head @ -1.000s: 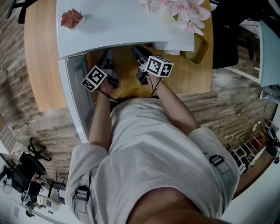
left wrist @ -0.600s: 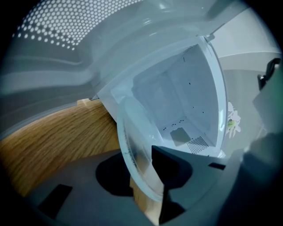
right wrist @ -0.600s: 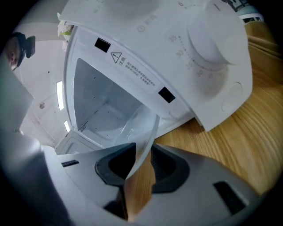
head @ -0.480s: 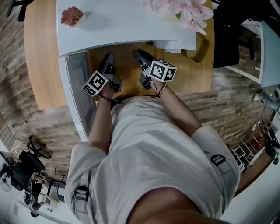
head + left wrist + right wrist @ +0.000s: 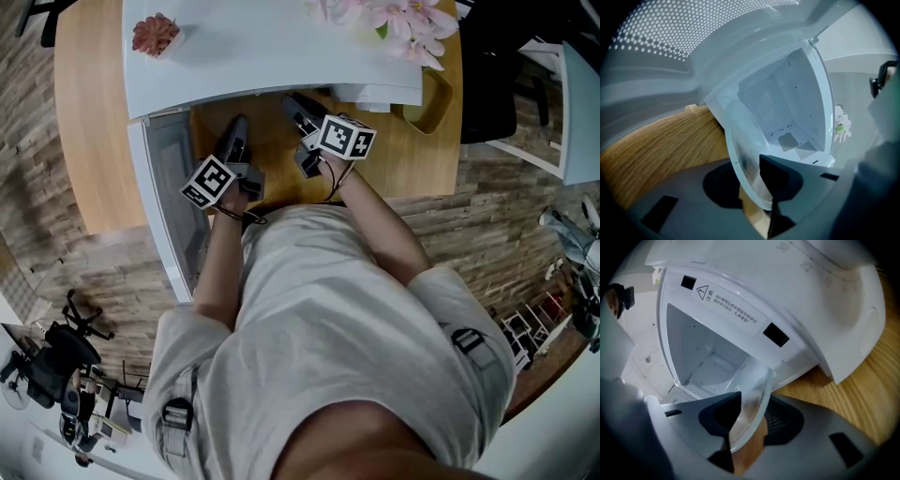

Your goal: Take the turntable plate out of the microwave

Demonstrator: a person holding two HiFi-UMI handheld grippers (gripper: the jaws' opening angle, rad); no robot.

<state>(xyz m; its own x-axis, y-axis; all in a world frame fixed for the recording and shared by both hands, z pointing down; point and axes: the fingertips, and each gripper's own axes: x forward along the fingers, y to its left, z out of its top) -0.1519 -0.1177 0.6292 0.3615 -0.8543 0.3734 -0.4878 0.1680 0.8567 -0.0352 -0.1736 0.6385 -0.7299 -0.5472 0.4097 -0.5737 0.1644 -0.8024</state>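
Note:
The clear glass turntable plate [image 5: 743,157] stands steeply tilted just outside the open white microwave [image 5: 787,108], over the wooden table. My left gripper [image 5: 754,187] has the plate's rim between its pads, and its jaws are closing. From the other side my right gripper [image 5: 745,423] holds the opposite rim of the plate [image 5: 750,392] between its dark pads, and its jaws are opening. In the head view the left gripper [image 5: 234,141] and right gripper [image 5: 300,111] reach under the microwave's front edge. The plate is hidden there.
The microwave door [image 5: 167,202] hangs open at the left of the wooden table [image 5: 84,122]. On the microwave top [image 5: 262,47] sit a small pink plant [image 5: 154,36] and pink flowers [image 5: 394,21]. The empty white cavity [image 5: 701,352] lies straight ahead.
Both hands have shifted slightly at the microwave's mouth, the left one drawing a little back toward the person. The grippers stay side by side.

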